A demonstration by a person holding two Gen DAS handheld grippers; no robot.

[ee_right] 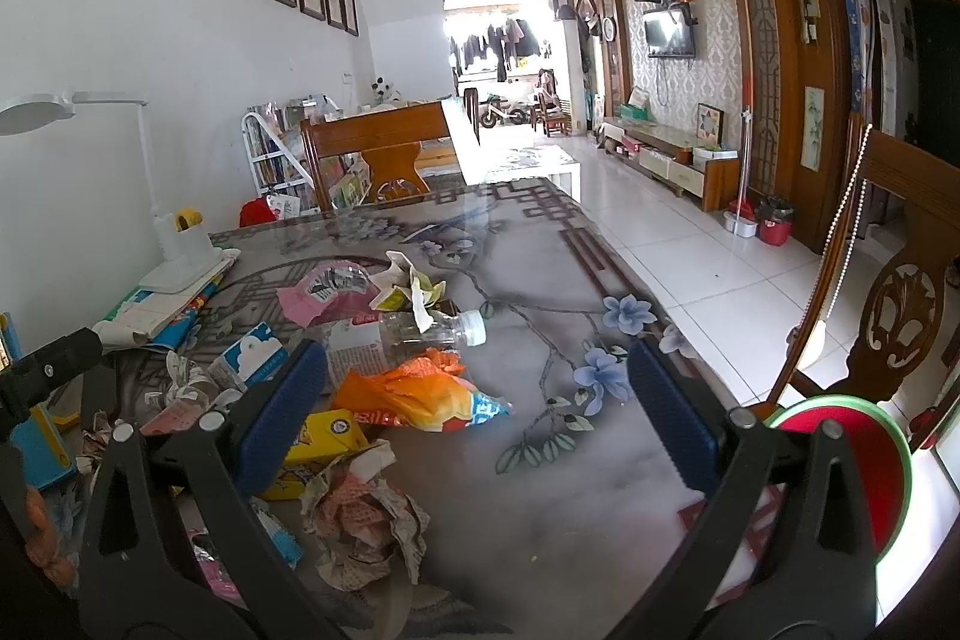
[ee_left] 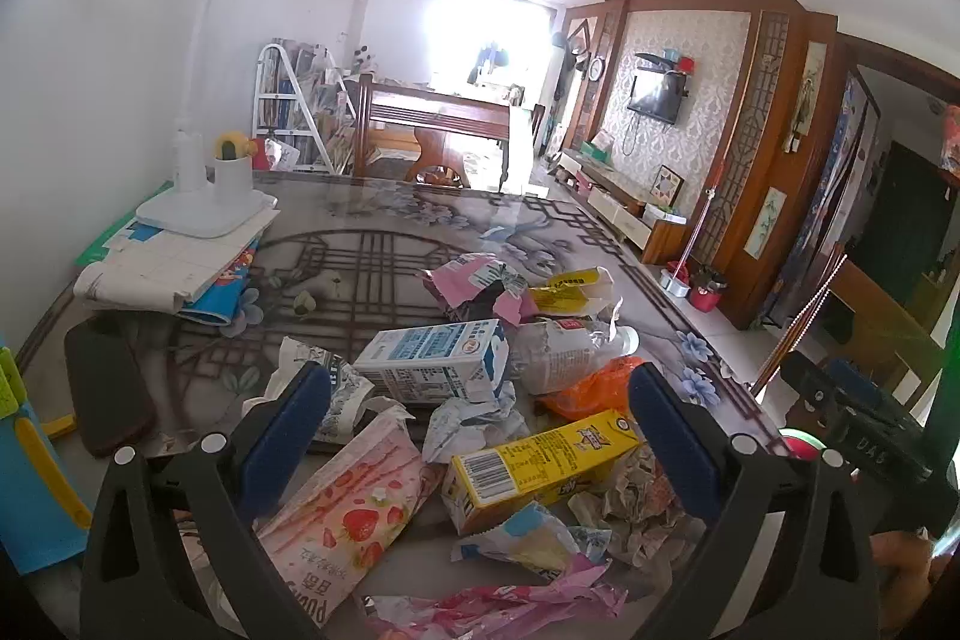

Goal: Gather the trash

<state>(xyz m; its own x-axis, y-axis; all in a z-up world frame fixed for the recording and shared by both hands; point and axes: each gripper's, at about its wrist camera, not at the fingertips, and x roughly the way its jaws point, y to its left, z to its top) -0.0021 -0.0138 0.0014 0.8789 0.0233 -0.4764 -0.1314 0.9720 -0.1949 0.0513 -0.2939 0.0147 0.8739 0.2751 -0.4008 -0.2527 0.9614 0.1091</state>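
Note:
Trash is heaped on the patterned table [ee_left: 372, 244]. In the left wrist view my left gripper [ee_left: 480, 400] is open above the heap, over a white-and-blue milk carton [ee_left: 438, 361], a yellow carton [ee_left: 540, 460] and a pink strawberry wrapper [ee_left: 342, 514]. A crushed clear bottle [ee_left: 570, 349] and an orange bag [ee_left: 594, 388] lie just beyond. In the right wrist view my right gripper [ee_right: 480, 394] is open to the right of the heap, with the orange bag [ee_right: 414, 394], the bottle [ee_right: 414, 331] and crumpled paper [ee_right: 366, 526] near its left finger. Nothing is held.
A white desk lamp [ee_left: 192, 196] stands on papers at the table's far left, and a dark flat case [ee_left: 105, 388] lies at the left. A red-and-green bin [ee_right: 858, 472] sits by the table's right edge, beside a wooden chair [ee_right: 894, 292]. Bare tabletop [ee_right: 600, 490] lies right of the heap.

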